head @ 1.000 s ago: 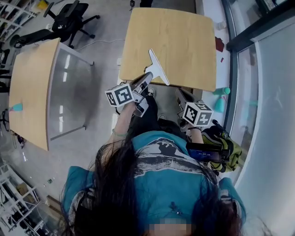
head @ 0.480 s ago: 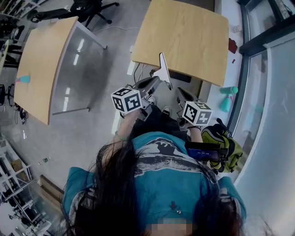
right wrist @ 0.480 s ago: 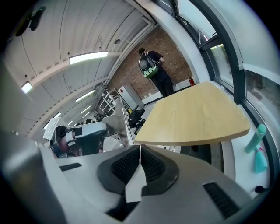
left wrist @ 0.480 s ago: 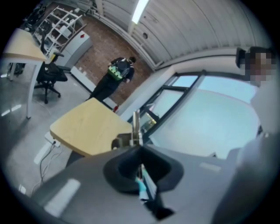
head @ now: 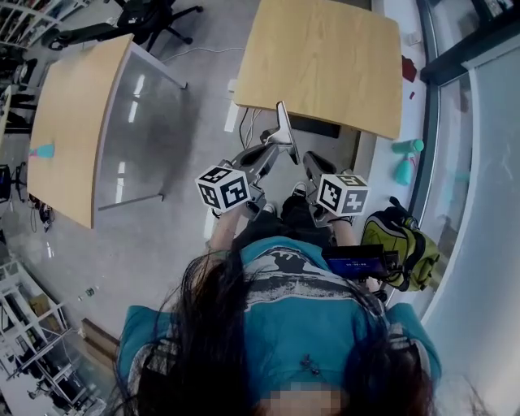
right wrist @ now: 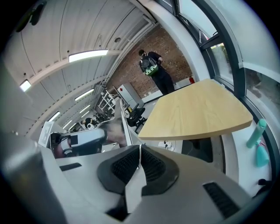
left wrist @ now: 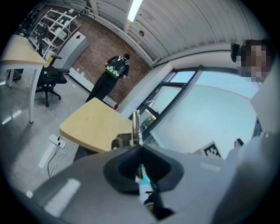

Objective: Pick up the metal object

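Note:
The metal object (head: 283, 130) is a thin flat plate, seen edge-on, held in the air in front of the wooden table's near edge. My left gripper (head: 275, 146) is shut on its lower end. In the left gripper view the metal object (left wrist: 136, 124) stands upright out of the closed left gripper (left wrist: 138, 148). My right gripper (head: 309, 161) hangs just to the right of it, a little apart. In the right gripper view the right gripper (right wrist: 140, 152) has its pads pressed together, and I see nothing between them.
A light wooden table (head: 325, 57) stands ahead, and a second one (head: 69, 114) with a glass panel is to the left. A green backpack (head: 404, 248) and teal bottles (head: 404, 160) lie by the window on the right. An office chair (head: 154, 15) stands at the back. A person (left wrist: 114, 72) stands far off.
The left gripper has drawn the metal object back from over the table's near edge and turned it edge-on. The right gripper has moved up closer beside it.

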